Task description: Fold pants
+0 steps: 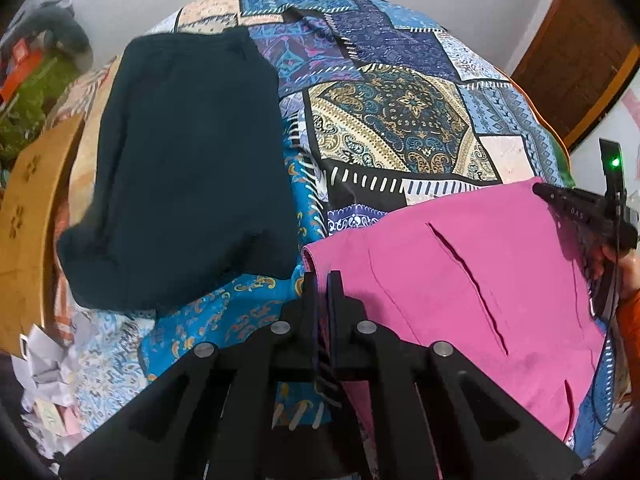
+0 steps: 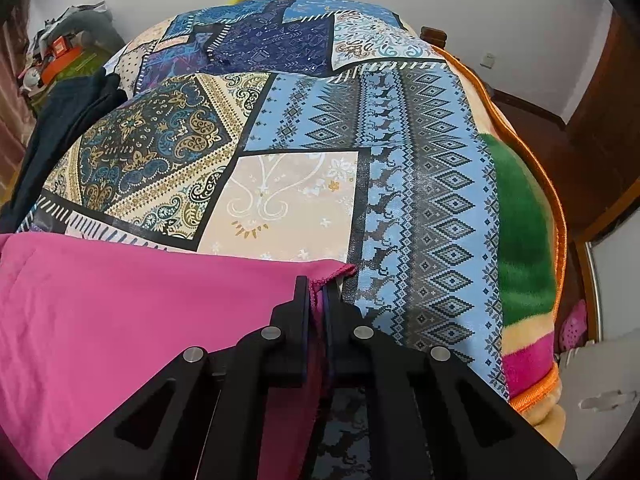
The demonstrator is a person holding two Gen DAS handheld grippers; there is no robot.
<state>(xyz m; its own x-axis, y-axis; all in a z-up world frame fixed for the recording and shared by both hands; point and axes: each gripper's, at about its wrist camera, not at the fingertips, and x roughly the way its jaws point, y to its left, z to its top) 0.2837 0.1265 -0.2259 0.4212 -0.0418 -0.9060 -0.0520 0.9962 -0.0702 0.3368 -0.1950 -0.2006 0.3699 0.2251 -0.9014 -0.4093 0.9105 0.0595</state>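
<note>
Pink pants point(image 1: 460, 272) lie spread on a patchwork-patterned bed cover point(image 1: 400, 120), with slit pockets showing. My left gripper point(image 1: 322, 280) is shut on the pants' left corner edge. My right gripper point(image 2: 318, 286) is shut on the pants' point(image 2: 140, 320) right corner, near the hem. The right gripper also shows in the left wrist view point(image 1: 580, 216) at the far right edge of the pants. The fabric is stretched between the two grippers.
A folded dark navy garment point(image 1: 180, 168) lies on the bed left of the pants, also in the right wrist view point(image 2: 60, 128). A wooden bed frame point(image 1: 24, 220) and crumpled paper point(image 1: 52, 368) are at the left. A green and orange blanket edge point(image 2: 528, 220) runs along the right.
</note>
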